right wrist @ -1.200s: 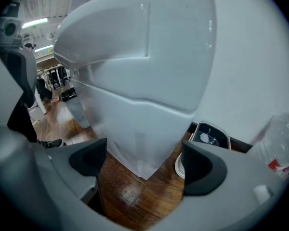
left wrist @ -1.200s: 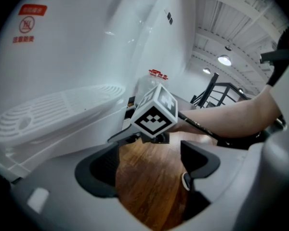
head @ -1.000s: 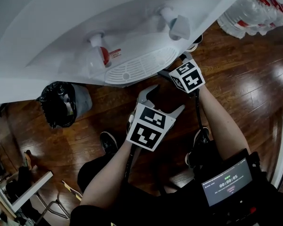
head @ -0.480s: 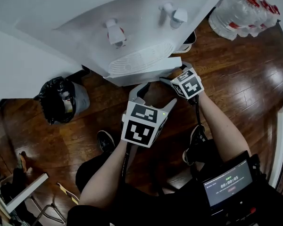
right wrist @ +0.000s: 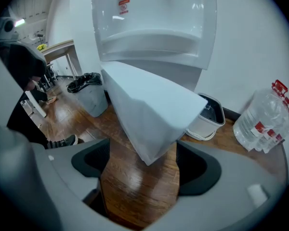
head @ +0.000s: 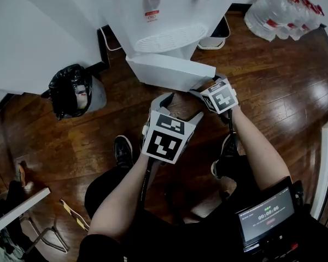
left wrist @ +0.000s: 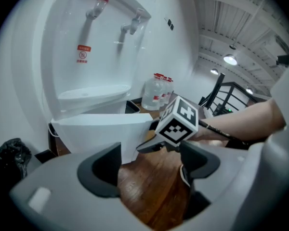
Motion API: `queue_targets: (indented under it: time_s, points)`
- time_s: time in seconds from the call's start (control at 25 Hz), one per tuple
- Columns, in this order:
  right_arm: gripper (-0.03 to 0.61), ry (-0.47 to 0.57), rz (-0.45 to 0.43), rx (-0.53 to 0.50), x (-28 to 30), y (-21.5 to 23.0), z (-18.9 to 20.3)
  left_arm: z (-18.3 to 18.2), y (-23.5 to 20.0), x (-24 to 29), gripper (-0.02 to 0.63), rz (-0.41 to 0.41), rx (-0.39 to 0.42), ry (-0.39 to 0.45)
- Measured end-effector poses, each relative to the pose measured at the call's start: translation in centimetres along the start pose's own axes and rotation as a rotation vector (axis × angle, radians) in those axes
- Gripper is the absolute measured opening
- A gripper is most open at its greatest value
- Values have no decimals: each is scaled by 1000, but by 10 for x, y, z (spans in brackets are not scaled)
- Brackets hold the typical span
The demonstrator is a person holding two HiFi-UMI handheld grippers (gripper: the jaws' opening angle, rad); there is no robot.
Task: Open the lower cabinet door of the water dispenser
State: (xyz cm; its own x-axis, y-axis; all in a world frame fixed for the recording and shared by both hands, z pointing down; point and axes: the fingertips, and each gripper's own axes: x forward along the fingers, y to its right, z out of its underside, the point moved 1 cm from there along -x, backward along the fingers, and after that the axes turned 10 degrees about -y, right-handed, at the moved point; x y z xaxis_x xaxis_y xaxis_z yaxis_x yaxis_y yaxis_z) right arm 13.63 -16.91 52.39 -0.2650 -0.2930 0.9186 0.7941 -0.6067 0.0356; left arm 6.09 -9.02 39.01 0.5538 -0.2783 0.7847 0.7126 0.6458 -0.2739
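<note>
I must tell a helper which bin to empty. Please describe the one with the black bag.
Find the white dispenser. On the floor to its left stands a grey bin with a black bag; the other bin, to its right, is white.

Grey left tongs (head: 180, 107) and right tongs (head: 203, 86) each bear a white cube (head: 165, 140) of black square markers and a thin black cable (head: 229, 123). The person wears black clothes (head: 169, 228).

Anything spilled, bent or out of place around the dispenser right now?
Nothing stands out. The lower cabinet door stands swung out from the water dispenser and looks intact. Its free corner sits between the open jaws of the right gripper, not pinched. The wood floor shows no spill.
</note>
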Motion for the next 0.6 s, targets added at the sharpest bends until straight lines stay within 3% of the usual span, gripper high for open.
queue_targets:
  time_s: [0.24, 0.32, 0.4, 0.6]
  points:
    - [369, 27, -23, -29, -13, -38, 27, 14, 22, -22, 400, 11, -17, 43]
    - [304, 48, -16, -37, -20, -46, 27, 20, 30, -27, 400, 17, -11, 48]
    - [243, 54, 27, -34, -27, -48, 28, 28, 36, -30, 400, 15, -8, 48]
    - [219, 111, 106, 4, -46, -41, 23, 38, 46, -37, 400, 9, -4, 54]
